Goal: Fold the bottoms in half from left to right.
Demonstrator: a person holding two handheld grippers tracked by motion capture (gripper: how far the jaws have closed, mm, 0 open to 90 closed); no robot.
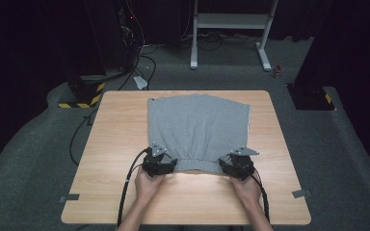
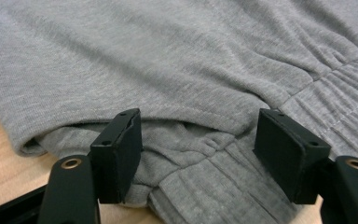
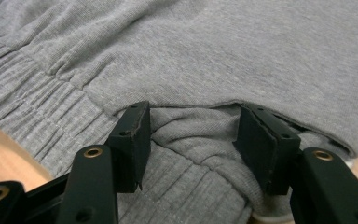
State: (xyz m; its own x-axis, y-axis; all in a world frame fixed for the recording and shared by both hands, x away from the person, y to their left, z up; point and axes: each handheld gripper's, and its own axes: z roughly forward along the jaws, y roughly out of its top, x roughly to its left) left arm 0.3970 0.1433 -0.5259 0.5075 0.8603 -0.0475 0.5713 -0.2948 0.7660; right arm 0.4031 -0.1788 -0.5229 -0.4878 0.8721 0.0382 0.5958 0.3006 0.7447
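A grey knit garment (image 1: 197, 125) lies flat on the wooden table (image 1: 120, 125), its gathered elastic band (image 1: 197, 165) along the near edge. My left gripper (image 1: 159, 161) sits at the near left corner of the garment (image 2: 168, 70). The left gripper (image 2: 198, 126) is open, its jaws wide apart over a fold of fabric and band. My right gripper (image 1: 236, 161) sits at the near right corner. The right gripper (image 3: 193, 116) is also open, with bunched cloth of the garment (image 3: 214, 56) lying between the pads, under the top layer's edge. A hand holds each gripper.
Bare tabletop runs along both sides of the garment and in front of the hands. On the floor beyond the table stand a white frame (image 1: 231, 21), a yellow-and-black striped base (image 1: 84, 94) and loose cables (image 1: 139, 62).
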